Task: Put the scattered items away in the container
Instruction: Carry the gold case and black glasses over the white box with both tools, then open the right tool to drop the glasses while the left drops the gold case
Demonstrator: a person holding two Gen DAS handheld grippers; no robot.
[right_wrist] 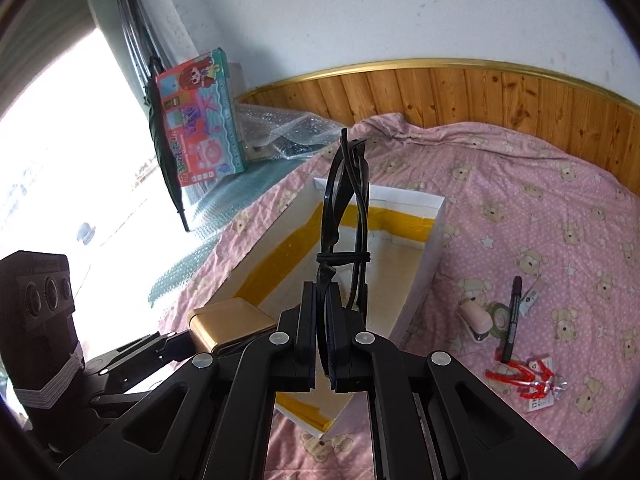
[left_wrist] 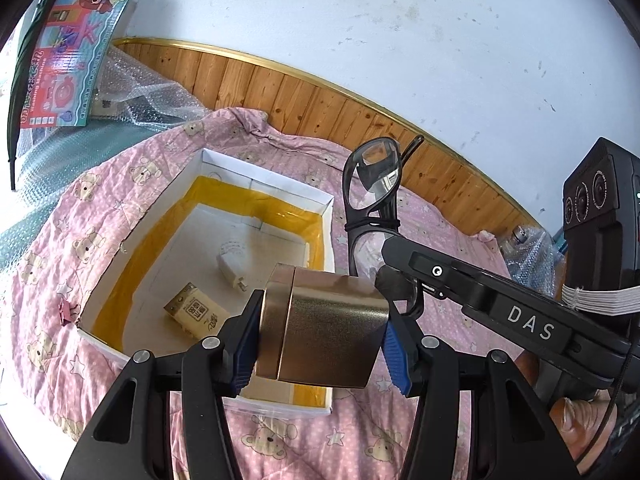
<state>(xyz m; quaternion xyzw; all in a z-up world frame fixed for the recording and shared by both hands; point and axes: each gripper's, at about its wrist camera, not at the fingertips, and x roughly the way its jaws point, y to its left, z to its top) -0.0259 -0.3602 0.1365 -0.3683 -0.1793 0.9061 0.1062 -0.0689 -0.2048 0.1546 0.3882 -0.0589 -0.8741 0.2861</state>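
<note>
Two things are up in the air over the white box [left_wrist: 326,216], the one with yellow tape lining its inner walls. The left gripper [left_wrist: 320,344] is clamped on a gold tin [left_wrist: 328,328], held above the box's near corner. The right gripper [right_wrist: 323,332] is closed tight on a pair of black glasses [right_wrist: 344,208] (folded, with a black band around them), standing upright above the box. Inside already lie a white charger [left_wrist: 232,266] and a small gold packet [left_wrist: 196,312]. Out on the pink bear-print quilt [right_wrist: 520,208], right of the box, sit a pink stapler [right_wrist: 476,320], a black marker [right_wrist: 512,316] and a red toy packet [right_wrist: 528,376]; a pink binder clip [left_wrist: 66,310] lies left of it.
</note>
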